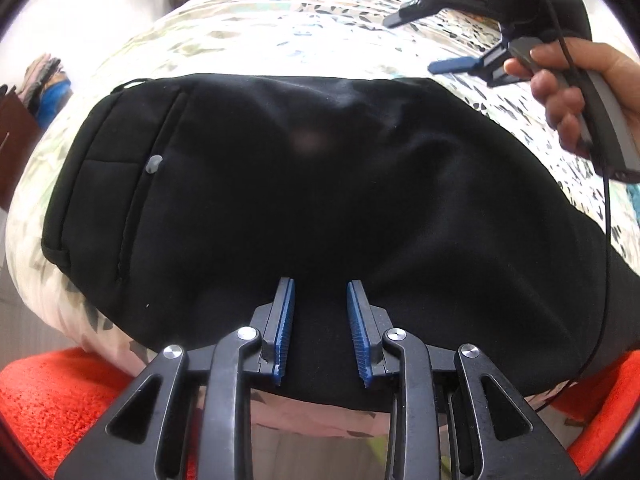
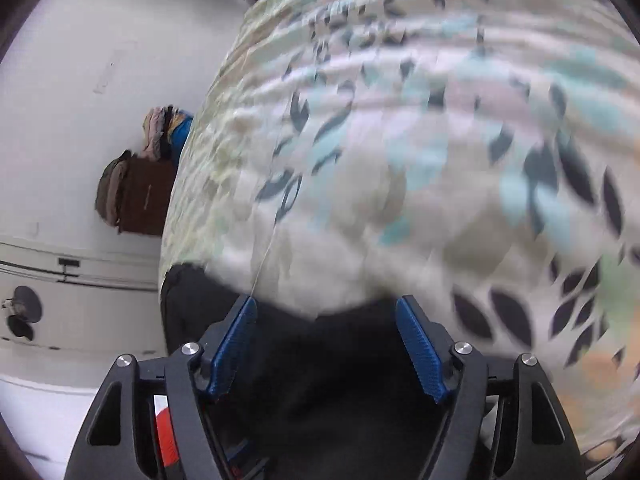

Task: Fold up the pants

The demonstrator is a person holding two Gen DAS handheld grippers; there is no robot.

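Lying across the patterned bed [image 1: 248, 20], the black pants [image 1: 304, 184] are looking folded at least once into a broad slab, waistband to the left. The left claw [image 1: 321, 328] is hovering over the near edge, parted and empty; the right claw [image 2: 326, 344] is hanging wide apart, holding nothing. Further folds are probably remaining.

Leaf-print bedspread [image 1: 280, 28], orange rug [image 1: 52, 396], brown cabinet [image 2: 146, 200]
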